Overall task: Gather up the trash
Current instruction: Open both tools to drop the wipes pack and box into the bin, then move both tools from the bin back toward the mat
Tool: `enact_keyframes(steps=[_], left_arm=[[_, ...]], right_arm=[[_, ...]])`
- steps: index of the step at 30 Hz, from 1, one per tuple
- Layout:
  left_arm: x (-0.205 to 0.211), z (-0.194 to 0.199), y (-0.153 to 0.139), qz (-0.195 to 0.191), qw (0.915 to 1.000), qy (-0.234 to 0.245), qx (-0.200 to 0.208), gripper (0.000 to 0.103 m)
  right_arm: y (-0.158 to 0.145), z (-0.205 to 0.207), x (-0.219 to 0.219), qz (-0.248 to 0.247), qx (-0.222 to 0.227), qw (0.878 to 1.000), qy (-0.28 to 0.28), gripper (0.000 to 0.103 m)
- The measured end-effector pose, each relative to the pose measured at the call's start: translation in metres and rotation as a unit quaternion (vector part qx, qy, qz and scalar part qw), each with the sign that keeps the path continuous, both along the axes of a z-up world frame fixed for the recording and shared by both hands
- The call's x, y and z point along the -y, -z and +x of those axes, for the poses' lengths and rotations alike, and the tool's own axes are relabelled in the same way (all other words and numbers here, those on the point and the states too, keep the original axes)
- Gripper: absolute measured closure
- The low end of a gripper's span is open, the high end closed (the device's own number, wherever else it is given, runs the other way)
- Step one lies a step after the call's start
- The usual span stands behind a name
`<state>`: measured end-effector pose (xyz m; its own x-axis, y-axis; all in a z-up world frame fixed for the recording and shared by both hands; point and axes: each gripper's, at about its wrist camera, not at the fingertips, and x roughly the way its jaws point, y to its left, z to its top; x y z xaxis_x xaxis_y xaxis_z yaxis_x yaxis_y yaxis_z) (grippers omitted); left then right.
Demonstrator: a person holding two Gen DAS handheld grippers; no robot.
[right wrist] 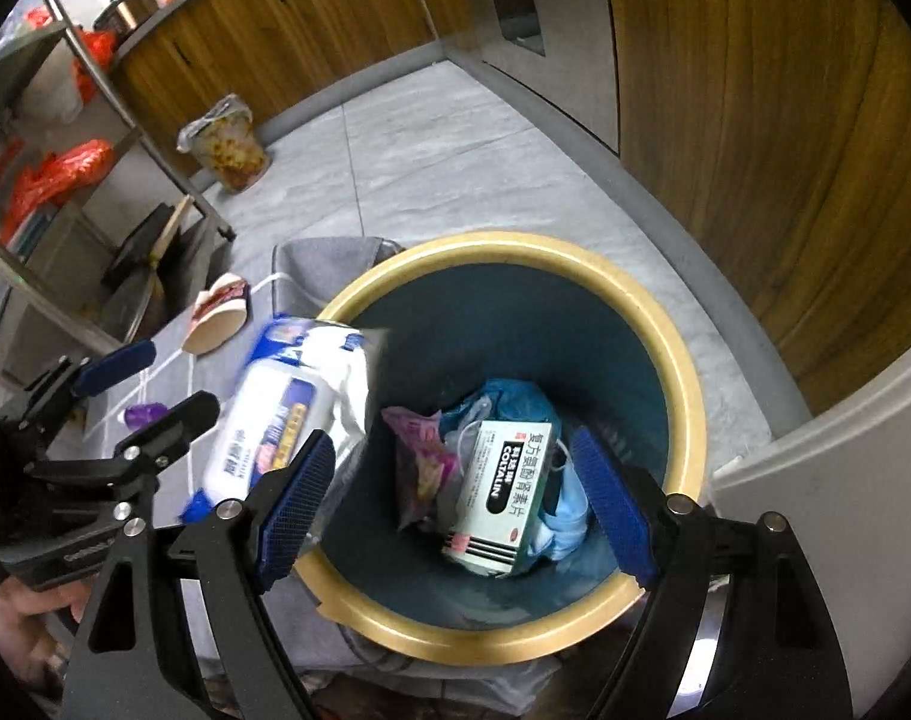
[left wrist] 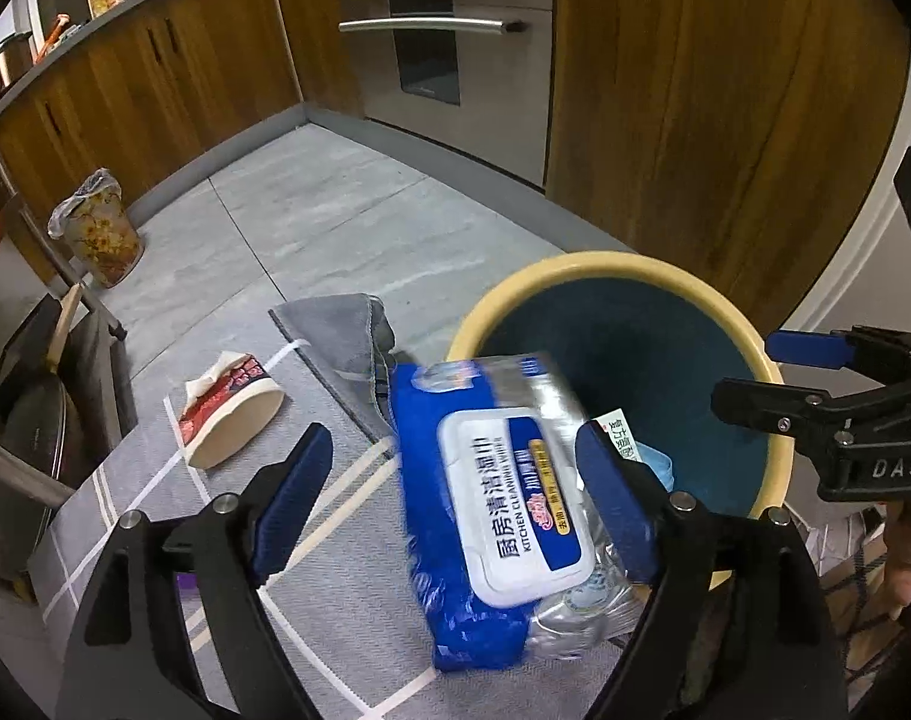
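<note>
Wet-wipes pack at the rim of the trash bin, both hand-held grippers spread.

The blue pack of kitchen cleaning wipes [left wrist: 503, 498] is blurred and tilted, lying partly over the near-left edge of the yellow-rimmed trash bin [left wrist: 581, 267]. The left hand-held gripper [left wrist: 455, 498] has its jaws spread wide, with the pack between them; the right pad overlaps the pack's edge in the picture, the left pad stands clear of it. The right hand-held gripper [right wrist: 455, 504] is spread above the bin's mouth and pinches nothing. Inside the bin lie a white-and-green medicine box [right wrist: 503, 492], a purple wrapper [right wrist: 419, 456] and a blue plastic bag [right wrist: 509, 399]. A tissue pack [left wrist: 230, 405] lies on the grey checked cloth [left wrist: 155, 516] to the left, well apart from the bin.
</note>
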<state>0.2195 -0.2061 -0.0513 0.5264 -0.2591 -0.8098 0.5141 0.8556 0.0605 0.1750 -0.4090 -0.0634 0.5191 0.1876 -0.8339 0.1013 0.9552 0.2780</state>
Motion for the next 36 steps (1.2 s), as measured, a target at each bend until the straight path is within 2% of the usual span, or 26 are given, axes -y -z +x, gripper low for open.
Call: enact_keyframes(steps=[4,12,20,36], left_arm=[[-0.005,0.000,-0.003,-0.020,0.9998,0.000,-0.006,0.020],[-0.012,0.004,-0.006,-0.031,0.9994,-0.013,-0.006,0.020],[-0.036,0.004,-0.007,-0.029,0.9991,-0.031,-0.004,0.018],[-0.149,0.001,-0.001,-0.033,0.9914,-0.126,-0.014,0.013]], right_arm=[[-0.003,-0.001,0.000,0.001,0.006,1.000,0.004,0.021],[-0.007,-0.001,0.000,0.004,0.010,1.000,0.008,0.021],[-0.007,0.002,-0.009,0.005,0.009,1.000,-0.001,0.021],[-0.014,0.018,-0.072,-0.002,0.022,0.997,-0.068,0.020]])
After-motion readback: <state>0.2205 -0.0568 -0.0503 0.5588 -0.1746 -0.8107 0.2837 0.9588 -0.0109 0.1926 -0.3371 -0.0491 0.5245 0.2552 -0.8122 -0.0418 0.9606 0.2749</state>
